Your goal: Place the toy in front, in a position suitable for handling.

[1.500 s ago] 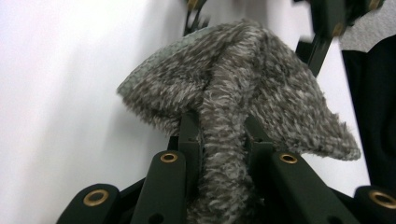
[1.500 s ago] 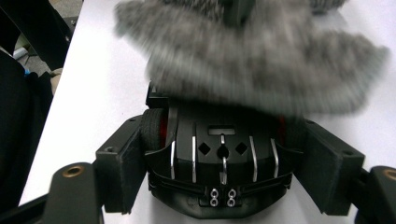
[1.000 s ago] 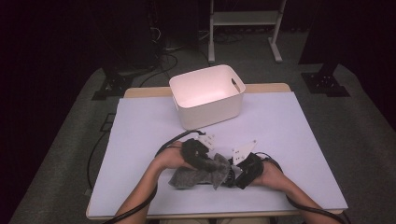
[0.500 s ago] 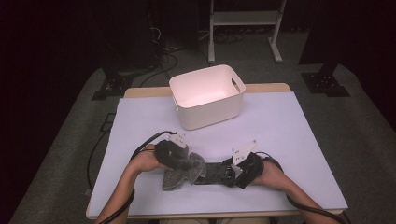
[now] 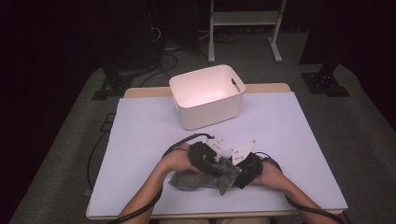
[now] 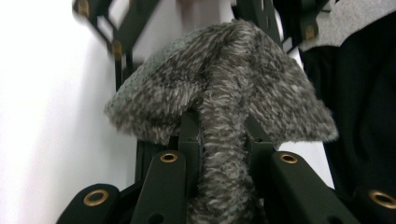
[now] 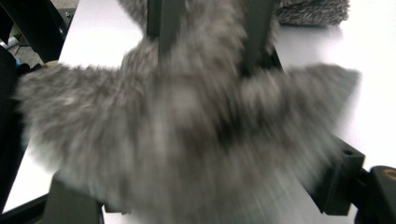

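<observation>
White table (image 5: 140, 140), unmarked white bin (image 5: 205, 100), both grippers' jaws pinching grey fuzzy cloth (image 5: 201, 177)

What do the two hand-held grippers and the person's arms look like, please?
Both the left gripper and the right gripper are black, each topped by a pale grey three-cornered plate. A black cable trails from each back toward the person. In the left gripper view, the jaws are black bars with brass-coloured rivets. The forearms are bare, with no sleeves in sight.
</observation>
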